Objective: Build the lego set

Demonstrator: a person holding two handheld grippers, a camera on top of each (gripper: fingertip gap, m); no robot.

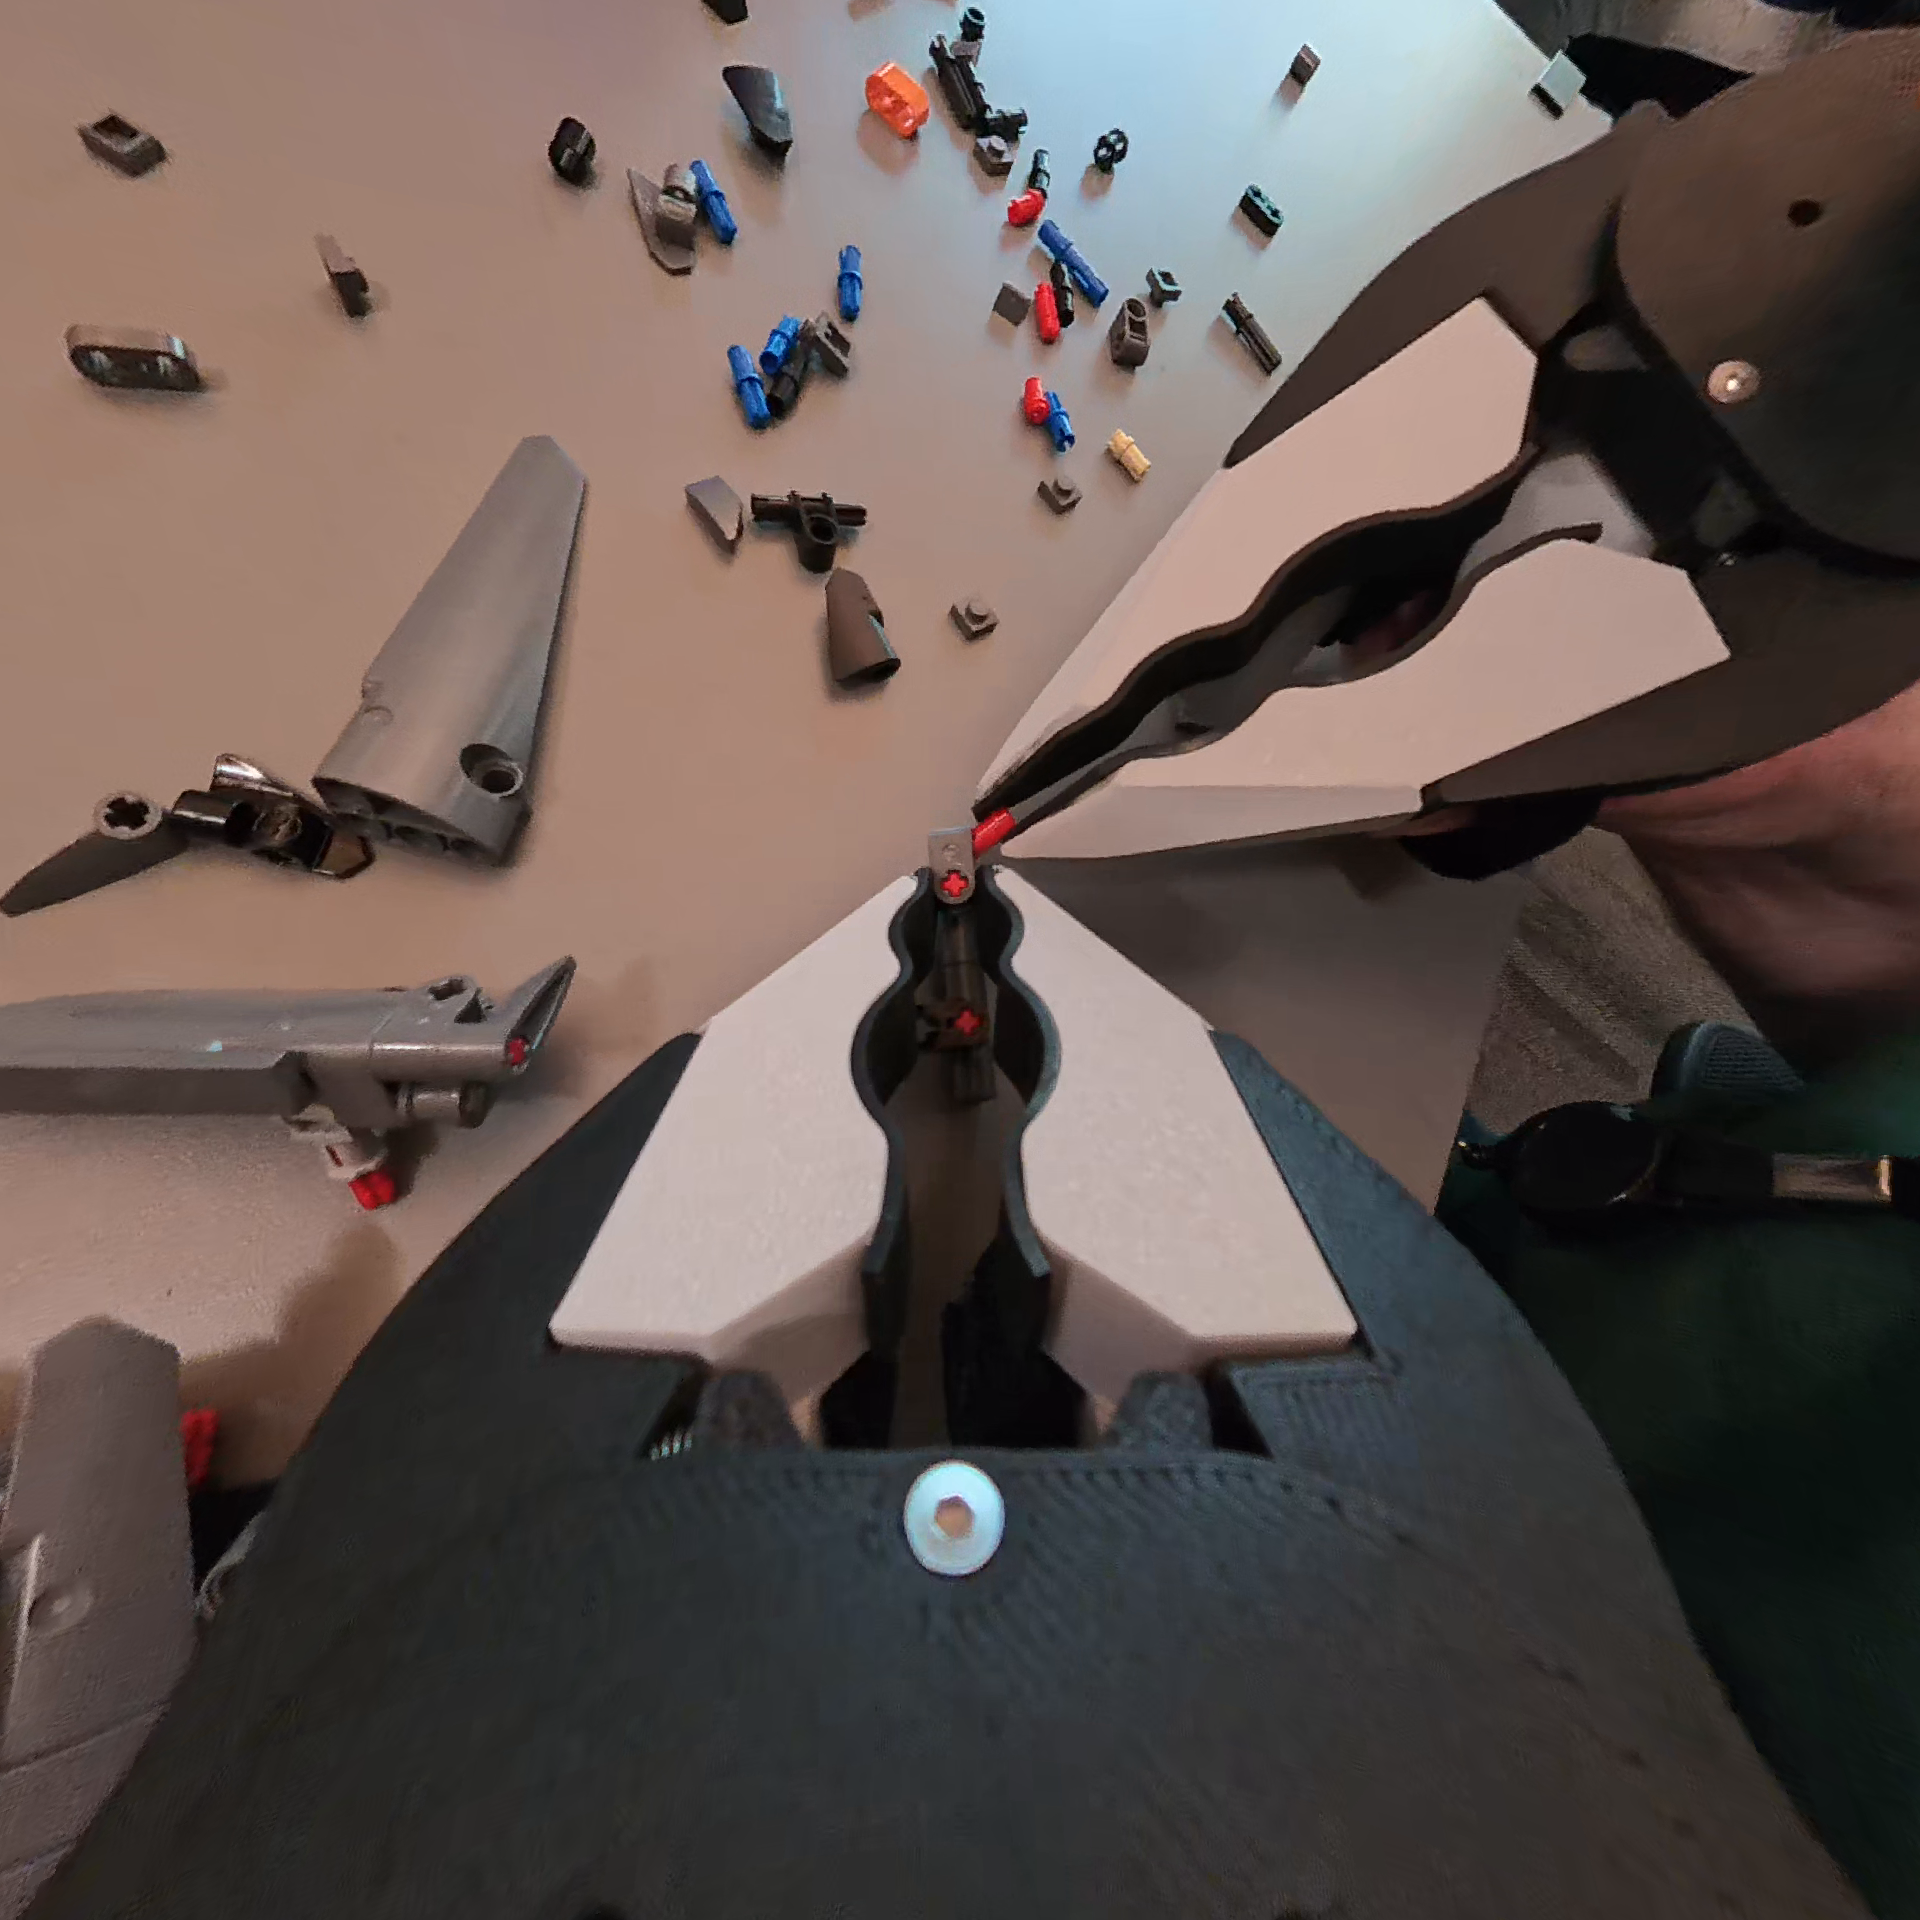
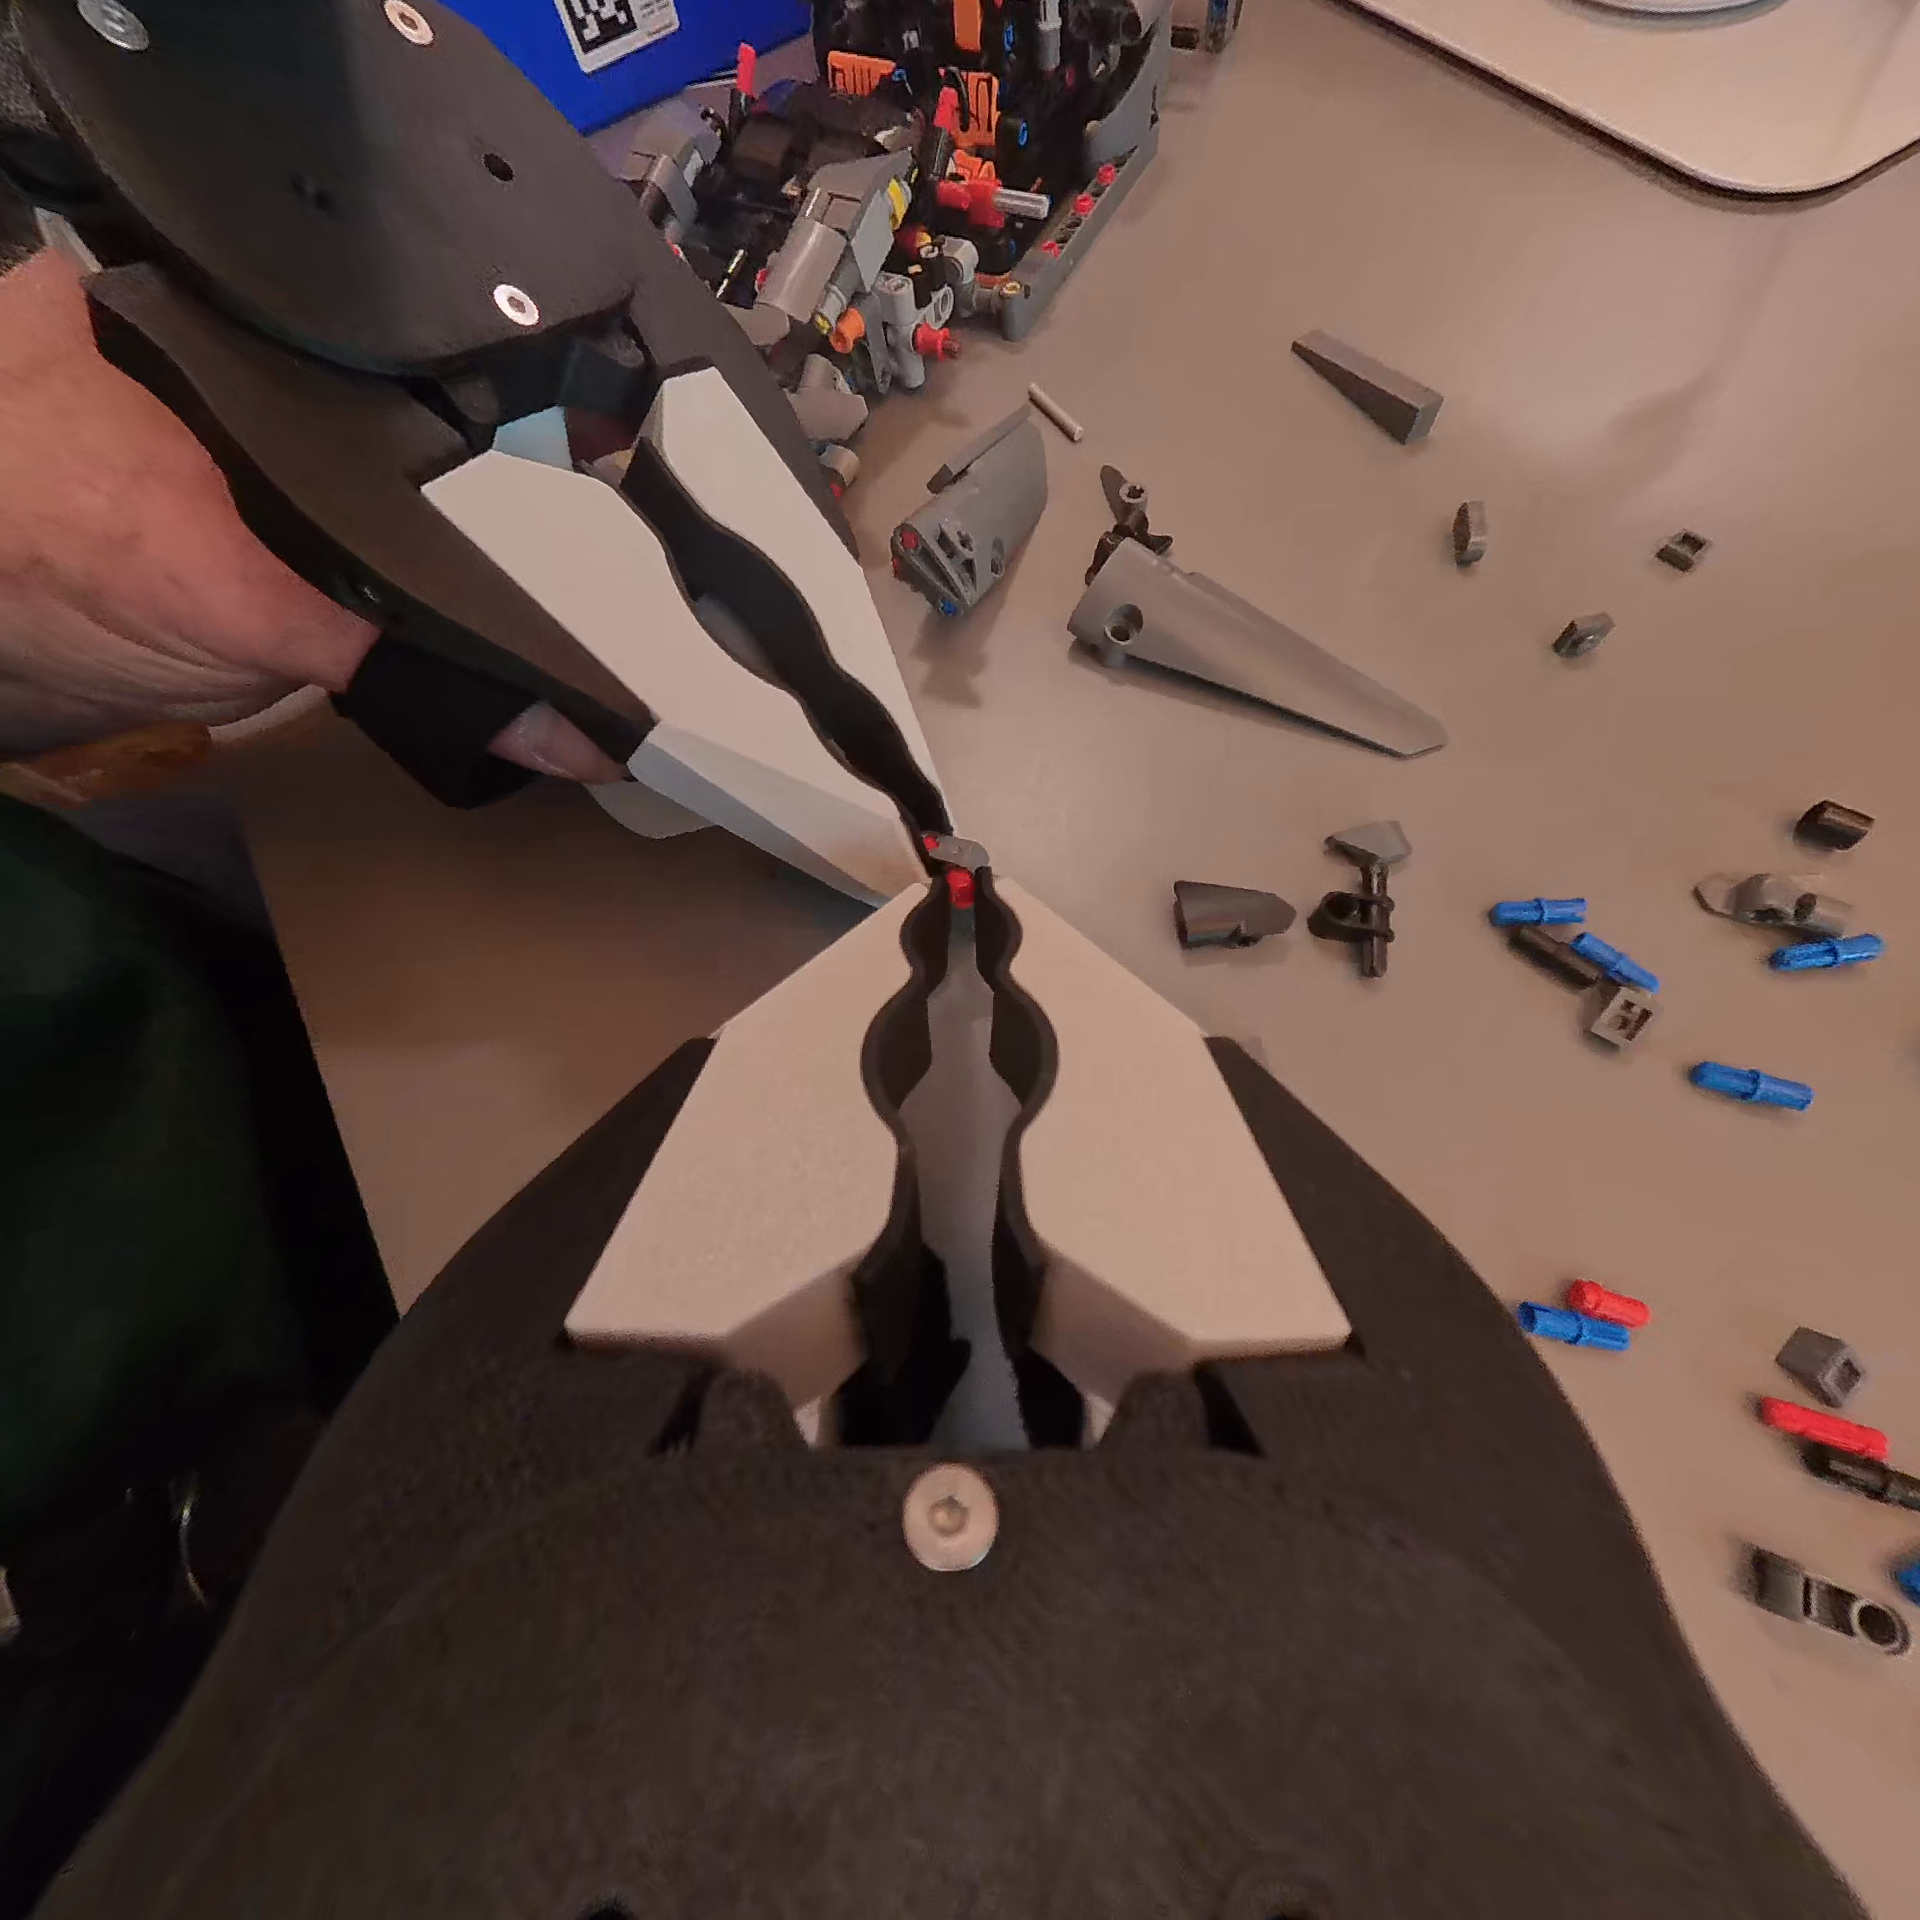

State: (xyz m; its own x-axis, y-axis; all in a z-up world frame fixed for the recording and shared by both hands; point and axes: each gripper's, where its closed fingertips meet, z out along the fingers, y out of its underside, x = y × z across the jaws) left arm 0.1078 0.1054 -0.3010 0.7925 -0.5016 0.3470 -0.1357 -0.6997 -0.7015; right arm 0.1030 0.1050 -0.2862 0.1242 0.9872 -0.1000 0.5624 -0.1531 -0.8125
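Observation:
My left gripper is shut on a small dark lego assembly with red cross axles. A light grey connector sticks out past its tips. My right gripper reaches in from the upper right, shut on a red pin whose end meets the grey connector. In the right wrist view, the right gripper holds the red pin at its tips. The left gripper comes in from the upper left with the grey connector. Both are held above the tan table.
A long grey wing panel lies on the table, with a grey sub-assembly near it. The partly built model stands at the back. Blue pins, red pins and dark pieces are scattered about. The table edge is close by. My two grippers' fingertips are within a few centimetres of each other.

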